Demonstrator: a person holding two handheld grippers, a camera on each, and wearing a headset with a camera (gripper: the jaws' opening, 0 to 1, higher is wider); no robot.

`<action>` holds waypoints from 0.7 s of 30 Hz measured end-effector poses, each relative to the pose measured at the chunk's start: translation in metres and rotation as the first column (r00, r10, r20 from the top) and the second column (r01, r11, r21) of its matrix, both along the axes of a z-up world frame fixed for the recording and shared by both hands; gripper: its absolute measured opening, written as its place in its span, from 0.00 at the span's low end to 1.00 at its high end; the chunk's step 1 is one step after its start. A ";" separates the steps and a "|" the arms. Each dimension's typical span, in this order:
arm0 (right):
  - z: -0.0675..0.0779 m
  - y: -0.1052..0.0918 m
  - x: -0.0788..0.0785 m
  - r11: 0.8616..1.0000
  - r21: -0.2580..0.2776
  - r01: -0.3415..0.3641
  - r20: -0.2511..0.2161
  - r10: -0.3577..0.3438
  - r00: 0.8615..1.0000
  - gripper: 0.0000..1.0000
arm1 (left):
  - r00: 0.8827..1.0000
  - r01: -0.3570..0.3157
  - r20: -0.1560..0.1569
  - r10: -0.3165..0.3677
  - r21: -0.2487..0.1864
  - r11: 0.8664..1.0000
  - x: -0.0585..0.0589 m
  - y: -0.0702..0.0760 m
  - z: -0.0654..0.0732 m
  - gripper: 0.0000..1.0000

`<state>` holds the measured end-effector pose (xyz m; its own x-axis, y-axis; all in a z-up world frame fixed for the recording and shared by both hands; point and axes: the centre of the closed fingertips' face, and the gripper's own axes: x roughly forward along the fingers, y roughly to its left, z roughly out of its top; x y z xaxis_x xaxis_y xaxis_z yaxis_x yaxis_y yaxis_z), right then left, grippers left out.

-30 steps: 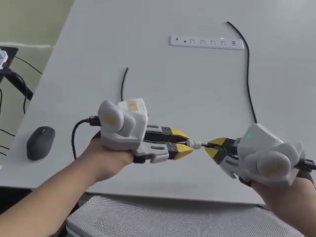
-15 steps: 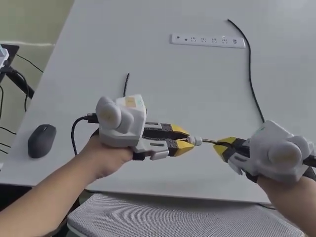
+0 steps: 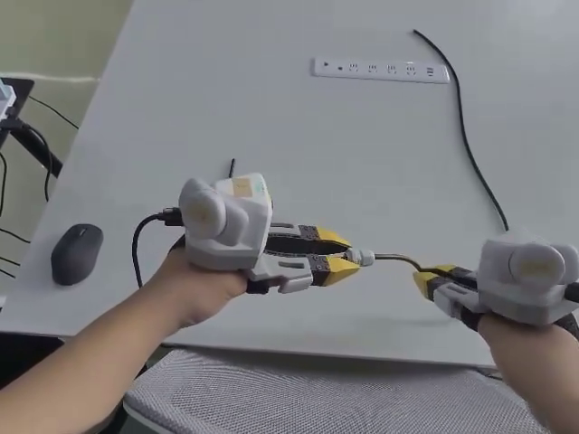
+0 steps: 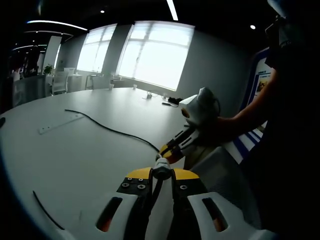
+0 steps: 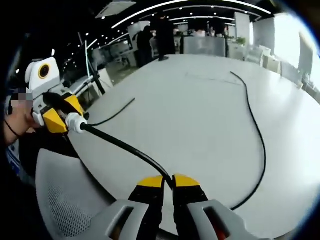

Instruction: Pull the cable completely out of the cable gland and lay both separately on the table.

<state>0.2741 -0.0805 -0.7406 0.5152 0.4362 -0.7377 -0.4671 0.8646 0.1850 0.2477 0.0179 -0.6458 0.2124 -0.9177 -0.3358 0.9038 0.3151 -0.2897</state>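
1. The cable gland (image 3: 359, 258) sits pinched in the left tool (image 3: 342, 257) above the table's (image 3: 271, 117) near edge. The cable (image 3: 396, 260) runs from it to the right tool (image 3: 425, 277), which is clamped on it.
2. Mid-pull, I'd say: next, draw the tools farther apart.
3. How much cable remains behind the gland is hidden by the left jaws.

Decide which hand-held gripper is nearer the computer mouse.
Left. The left hand-held gripper is to the right of the mouse; the right hand-held gripper is farther right, beyond it.
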 end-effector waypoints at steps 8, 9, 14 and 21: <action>-0.004 0.002 -0.005 0.999 0.020 0.031 -0.032 -0.030 0.999 0.01 | 1.000 0.000 0.000 0.000 0.009 1.000 0.000 0.002 -0.001 0.15; -0.003 0.002 -0.006 1.000 0.016 0.026 -0.028 -0.026 0.999 0.01 | 1.000 -0.001 -0.001 0.001 0.007 1.000 0.001 0.002 -0.001 0.15; -0.004 0.001 -0.005 1.000 0.011 0.022 -0.024 -0.022 0.999 0.01 | 1.000 -0.001 -0.002 0.001 0.005 1.000 0.002 0.002 0.000 0.15; -0.004 -0.001 -0.005 1.000 0.014 0.022 -0.018 -0.022 1.000 0.01 | 1.000 -0.001 0.001 0.001 0.007 1.000 0.003 0.002 0.000 0.15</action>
<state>0.2687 -0.0816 -0.7451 0.5118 0.4353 -0.7407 -0.4444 0.8720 0.2053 0.2504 0.0201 -0.6462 0.2137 -0.9151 -0.3420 0.9035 0.3182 -0.2870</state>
